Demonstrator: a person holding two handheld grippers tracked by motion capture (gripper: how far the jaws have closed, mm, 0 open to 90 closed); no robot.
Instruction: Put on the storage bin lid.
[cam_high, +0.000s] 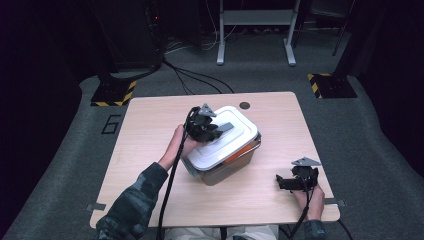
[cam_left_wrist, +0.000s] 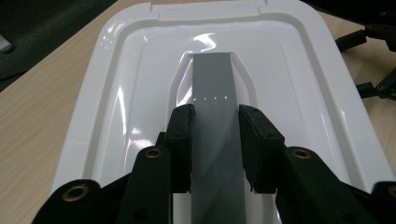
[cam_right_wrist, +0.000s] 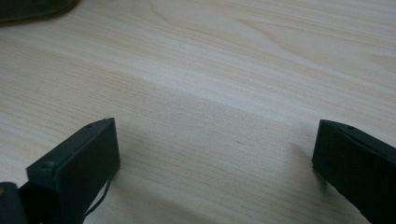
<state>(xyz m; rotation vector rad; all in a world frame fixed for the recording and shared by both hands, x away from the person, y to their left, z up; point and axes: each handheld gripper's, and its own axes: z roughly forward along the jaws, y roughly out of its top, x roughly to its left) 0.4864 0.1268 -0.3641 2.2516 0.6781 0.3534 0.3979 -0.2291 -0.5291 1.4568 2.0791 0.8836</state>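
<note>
Left gripper (cam_left_wrist: 215, 135) clamps the grey handle (cam_left_wrist: 212, 84) of the white lid (cam_left_wrist: 116, 116); lift straight, keep level. Right gripper (cam_right_wrist: 215, 158) rests wide apart on the table (cam_right_wrist: 210, 70).

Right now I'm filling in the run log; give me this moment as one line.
left gripper: shut on grey handle | lid: white, on box | right gripper: open, over table, holding nothing

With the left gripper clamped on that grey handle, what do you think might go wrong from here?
The left gripper pinches only the grey handle, so the white lid may tilt or slip off when lifted. The box sits unheld, since the right gripper rests open on the table, so it might lift or slide along.
</note>
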